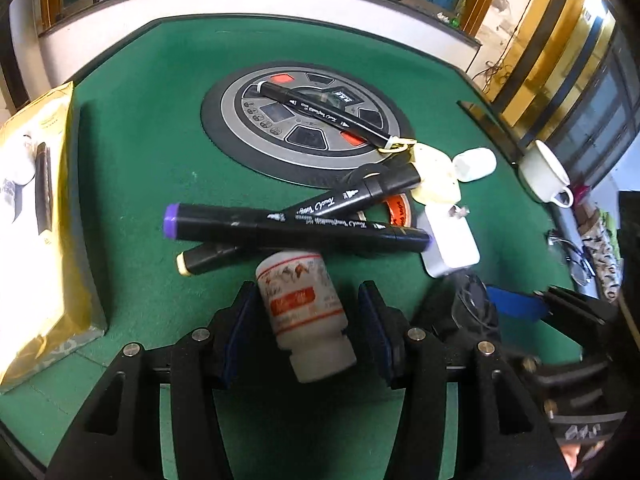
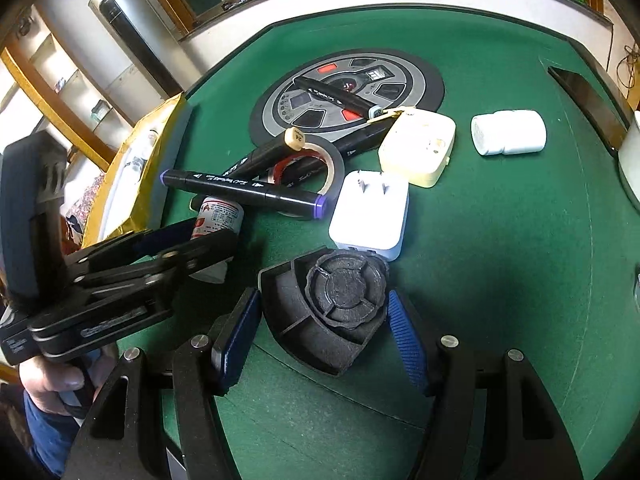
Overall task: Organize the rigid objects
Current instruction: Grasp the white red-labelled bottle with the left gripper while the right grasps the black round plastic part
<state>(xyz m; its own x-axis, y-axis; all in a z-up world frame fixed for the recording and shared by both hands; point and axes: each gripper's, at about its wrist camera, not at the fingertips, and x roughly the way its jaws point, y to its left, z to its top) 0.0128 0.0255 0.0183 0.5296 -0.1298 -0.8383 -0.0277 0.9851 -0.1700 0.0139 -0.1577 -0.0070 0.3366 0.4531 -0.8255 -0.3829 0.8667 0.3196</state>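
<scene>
A white bottle with an orange label lies on the green table between the fingers of my left gripper, which is open with a thin gap on each side of the bottle. From the right wrist view, that gripper straddles the bottle. My right gripper is shut on a black plastic part with a round ribbed top. Just beyond lie a purple-capped marker, a beige-capped marker crossed under it, a tape roll and a white plug adapter.
A third marker rests on the round control panel. Right of the pile sit a cream box and a small white bottle on its side. A yellow packet lines the left edge and a white cup stands far right.
</scene>
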